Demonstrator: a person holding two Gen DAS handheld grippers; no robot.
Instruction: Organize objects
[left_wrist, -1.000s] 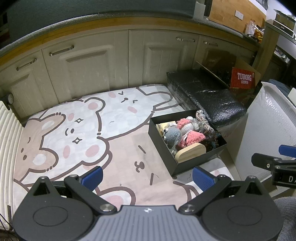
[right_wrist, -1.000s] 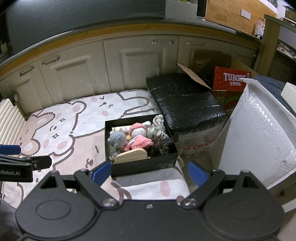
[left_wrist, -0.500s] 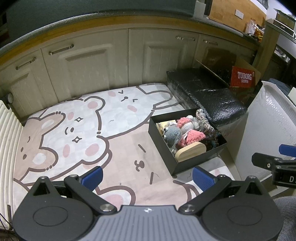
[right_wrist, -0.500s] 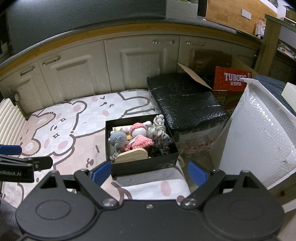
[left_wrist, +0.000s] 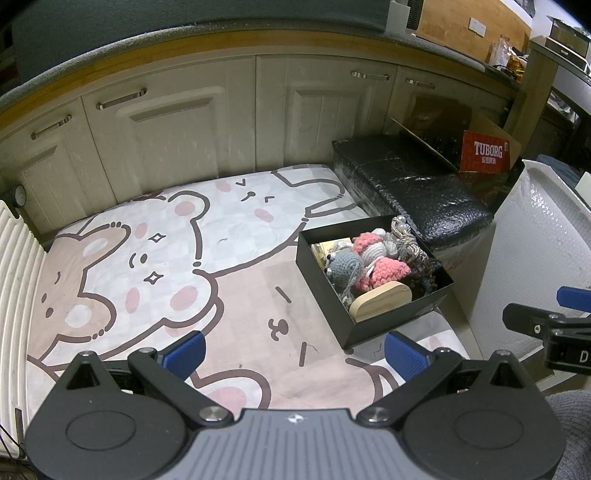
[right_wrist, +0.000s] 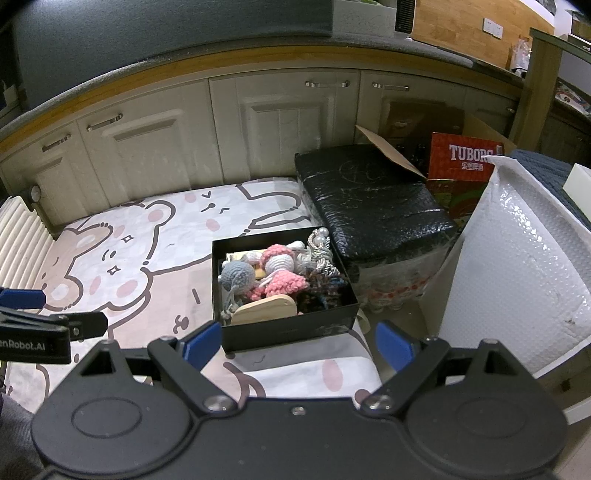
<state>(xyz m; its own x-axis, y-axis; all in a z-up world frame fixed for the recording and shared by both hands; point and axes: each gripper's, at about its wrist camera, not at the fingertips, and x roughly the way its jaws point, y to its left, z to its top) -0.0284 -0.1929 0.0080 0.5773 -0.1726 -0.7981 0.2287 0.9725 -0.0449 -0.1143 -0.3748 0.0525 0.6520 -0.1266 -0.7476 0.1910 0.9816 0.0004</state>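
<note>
A black box sits on the right side of a cartoon bear mat. It holds a grey crochet toy, pink crochet toys, a knotted rope piece and a pale wooden piece. My left gripper is open and empty, above the mat in front of the box. My right gripper is open and empty, just in front of the box's near wall.
Cream cabinet doors run along the back. A black wrapped block lies right of the box, a red Tuborg carton behind it, a white bubble-wrap bundle at right. A ribbed white panel borders the mat's left.
Both views have shifted only slightly; both grippers stay open and empty, and nothing in the box has moved.
</note>
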